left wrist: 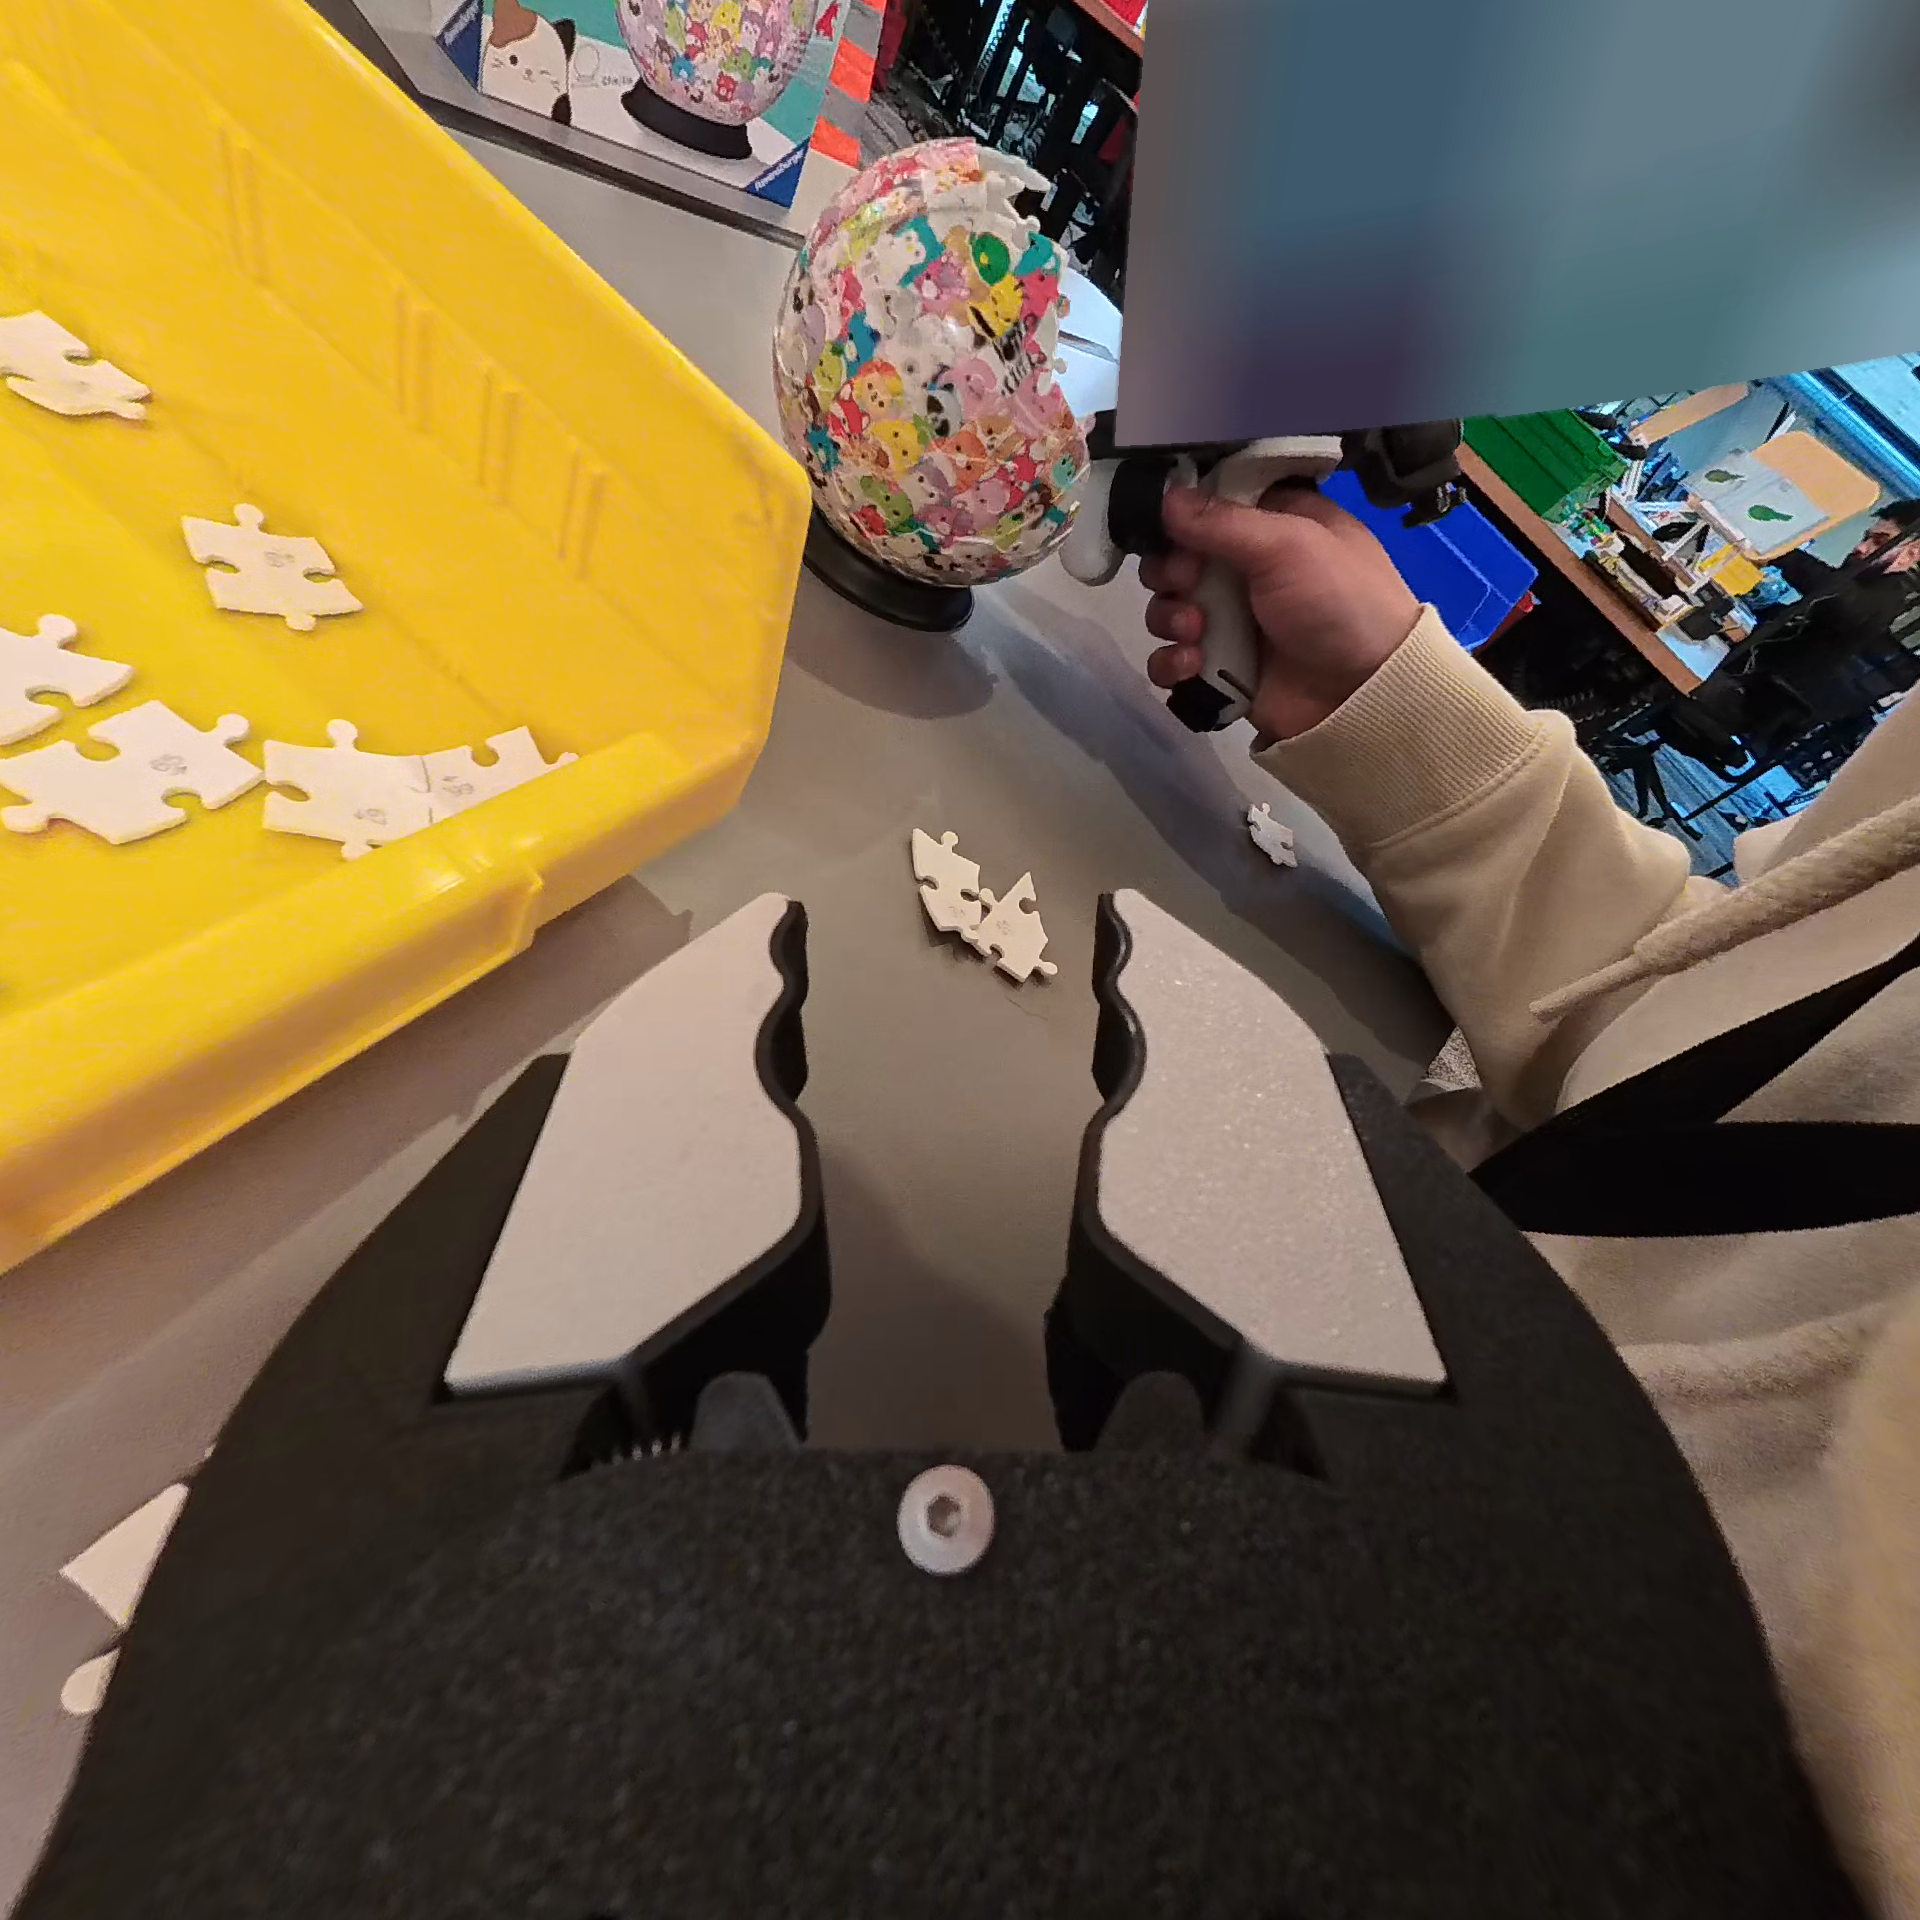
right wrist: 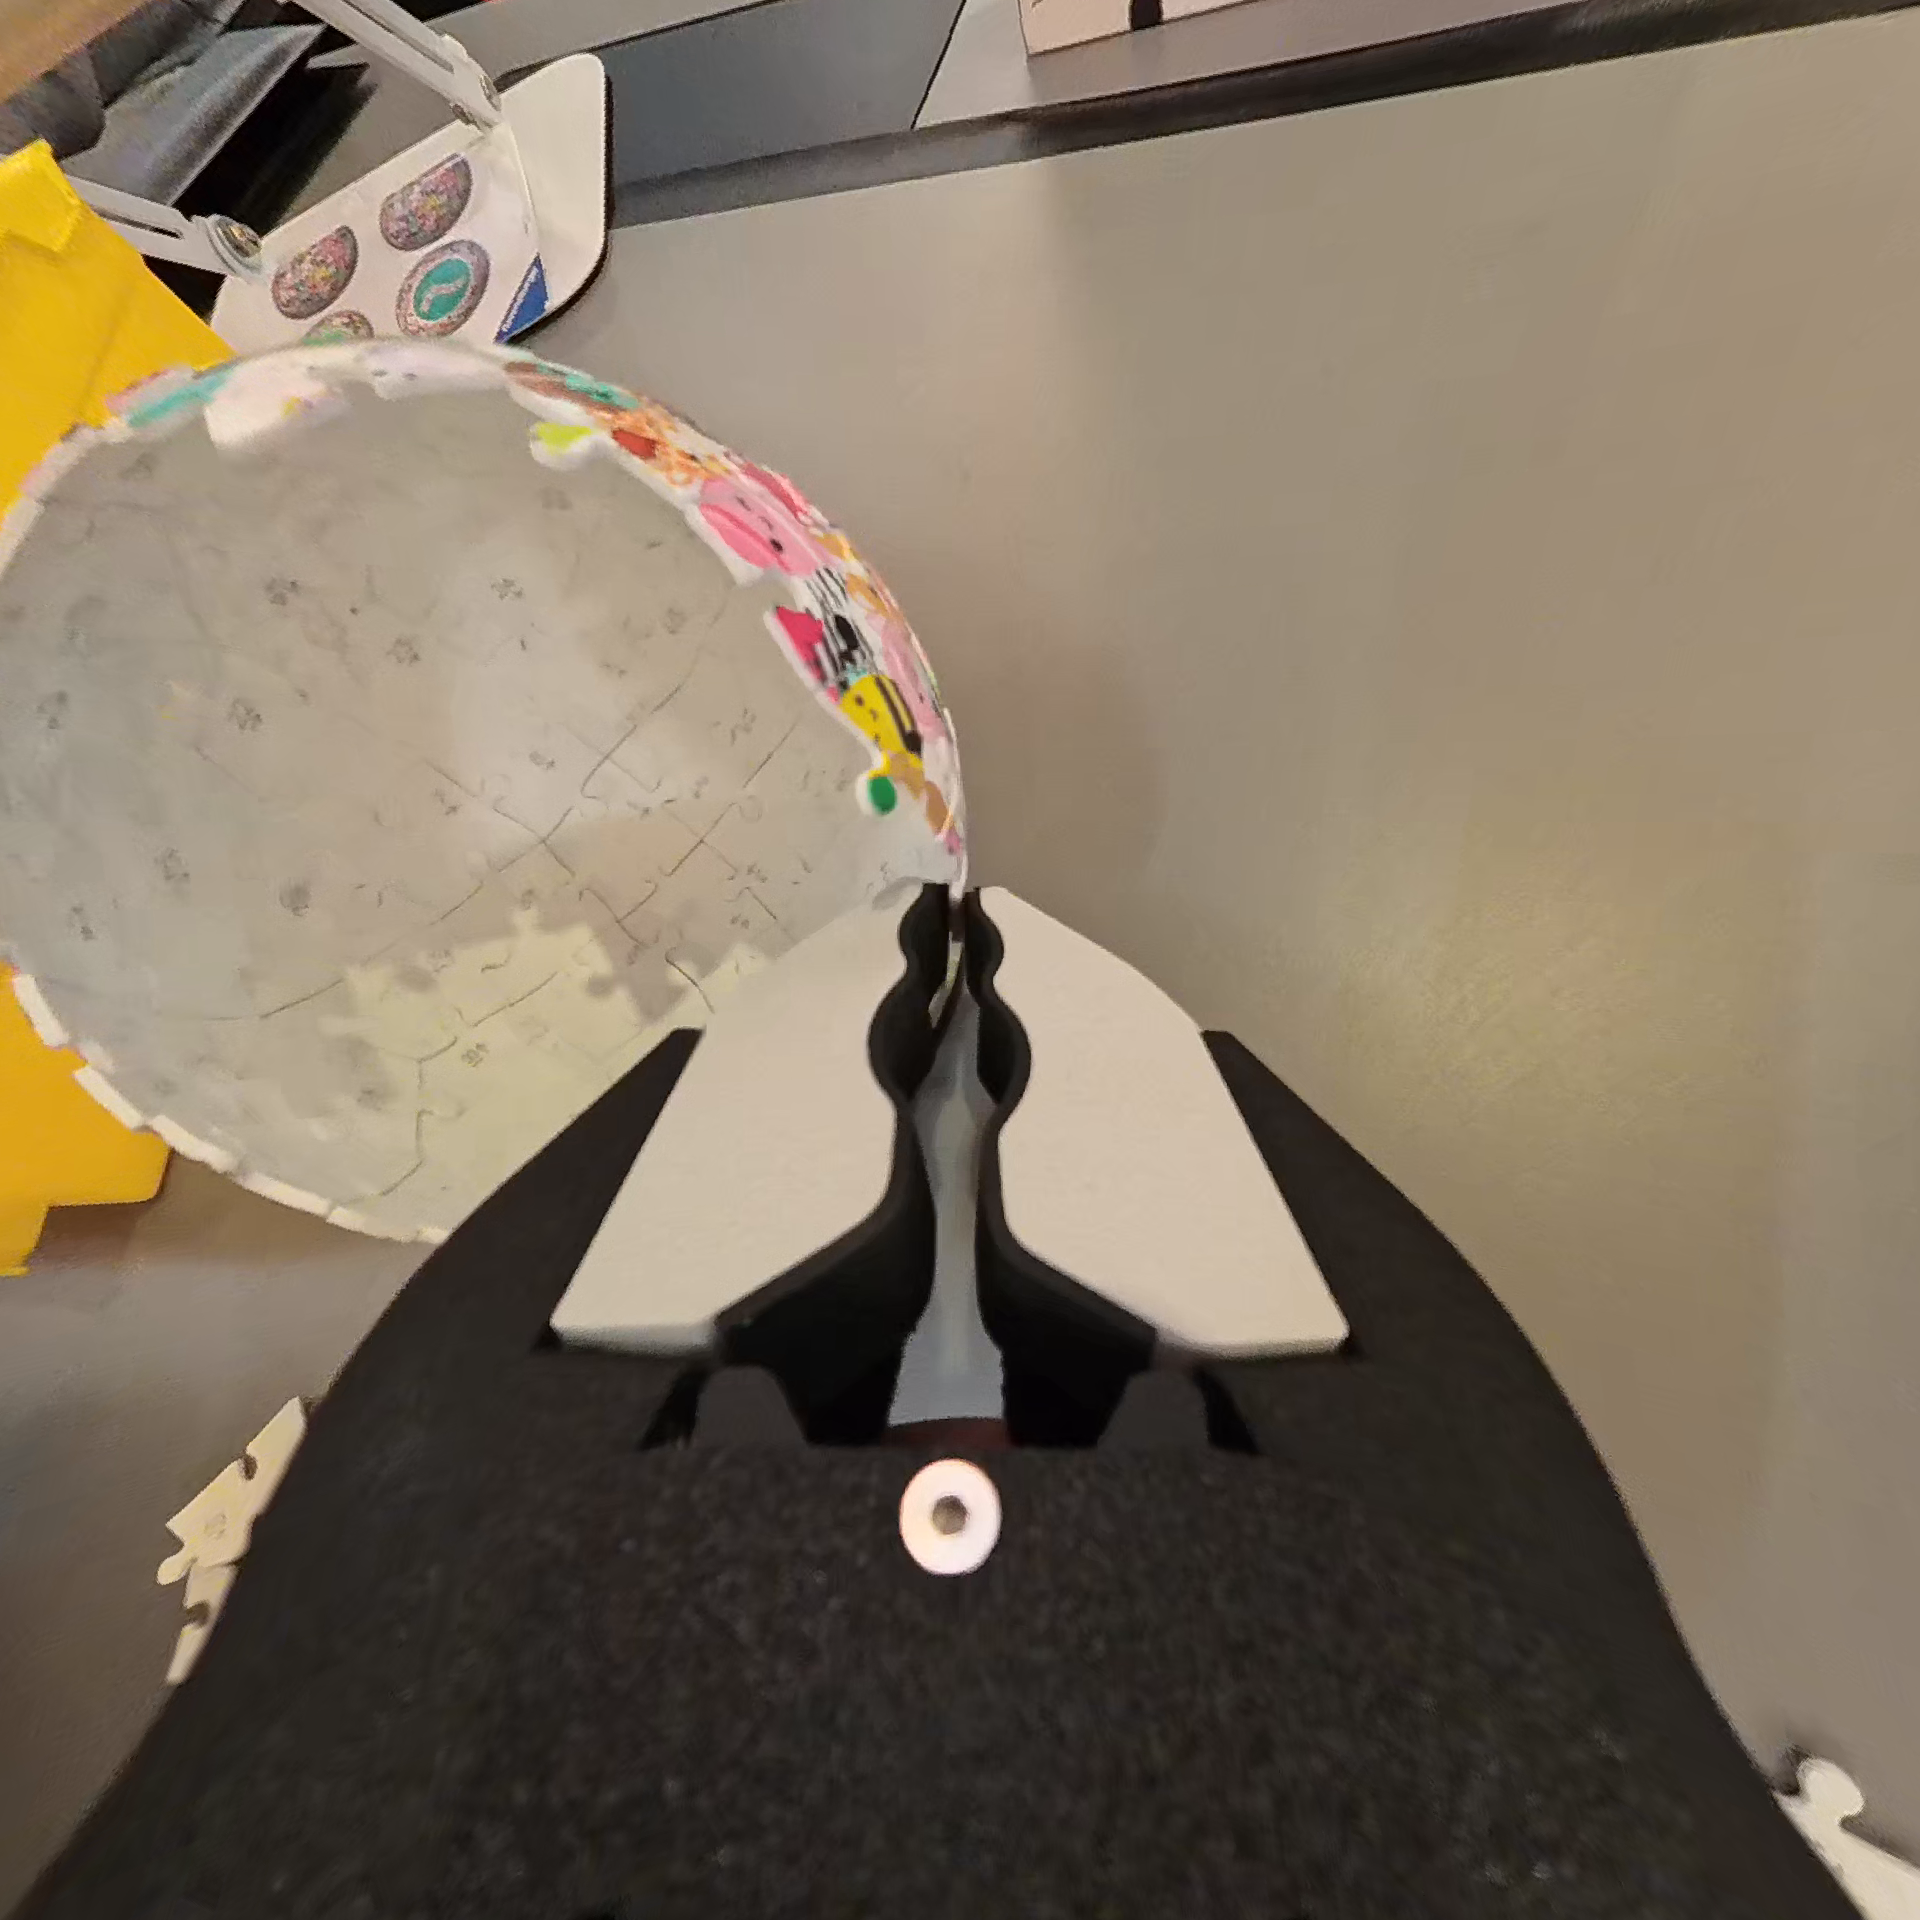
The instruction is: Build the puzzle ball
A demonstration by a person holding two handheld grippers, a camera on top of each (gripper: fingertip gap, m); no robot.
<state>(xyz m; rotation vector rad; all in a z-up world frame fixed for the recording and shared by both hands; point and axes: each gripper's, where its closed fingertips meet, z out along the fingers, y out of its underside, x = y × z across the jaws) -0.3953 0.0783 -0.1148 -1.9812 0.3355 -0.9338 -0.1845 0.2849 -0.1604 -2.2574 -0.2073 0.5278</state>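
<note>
The puzzle ball [left wrist: 925,384], covered in colourful cartoon prints, stands on a black stand [left wrist: 894,592] on the grey table. In the right wrist view its open shell [right wrist: 416,779] shows the white inside and a jagged rim. My right gripper [right wrist: 954,904] is shut on the rim's lower right edge; it also shows in the left wrist view [left wrist: 1101,509], held by a hand beside the ball. My left gripper [left wrist: 951,904] is open and empty, low over the table. Two joined white pieces [left wrist: 982,914] lie face down just beyond its fingertips.
A yellow bin [left wrist: 623,499] at the left holds several white face-down pieces [left wrist: 270,571]. The puzzle box [left wrist: 623,83] lies behind the ball. A single piece [left wrist: 1273,834] lies near the cream sleeve [left wrist: 1475,790]. Loose pieces [right wrist: 223,1527] lie beside the right gripper. Left tips to right tips: about 30 centimeters.
</note>
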